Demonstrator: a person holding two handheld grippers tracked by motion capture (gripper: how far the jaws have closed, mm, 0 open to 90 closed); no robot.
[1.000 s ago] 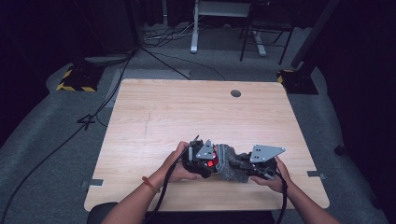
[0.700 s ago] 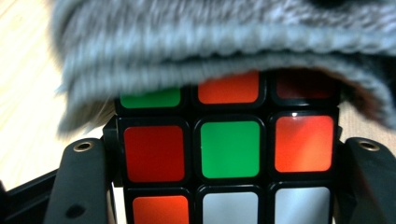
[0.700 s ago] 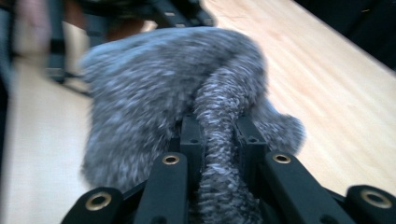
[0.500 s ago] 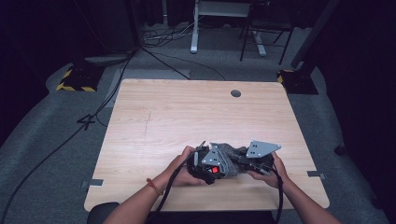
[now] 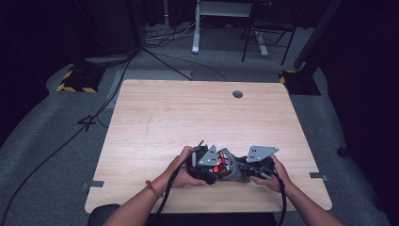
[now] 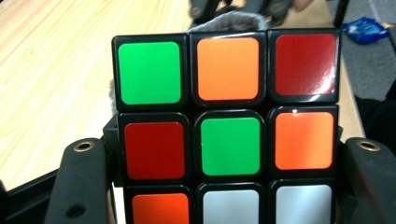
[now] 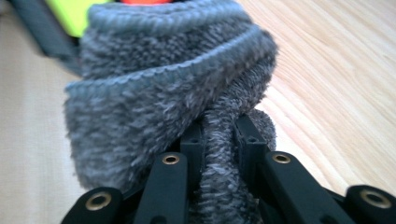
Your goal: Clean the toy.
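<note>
Left gripper (image 6: 224, 186): you are clamping the puzzle cube (image 6: 226, 126). Right gripper (image 7: 219, 135): you are pinching the grey cloth (image 7: 159, 93) against it.

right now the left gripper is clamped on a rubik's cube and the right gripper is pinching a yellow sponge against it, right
Not quite. The left gripper is clamped on the Rubik's cube, but the right gripper pinches a folded grey terry cloth, not a yellow sponge. The right gripper view shows its fuzzy grey pile squeezed between the jaws, pressed against the cube.

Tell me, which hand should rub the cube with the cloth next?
Probably the right: the right gripper pinches the grey cloth against the Rubik's cube, which the left gripper clamps steady.
</note>
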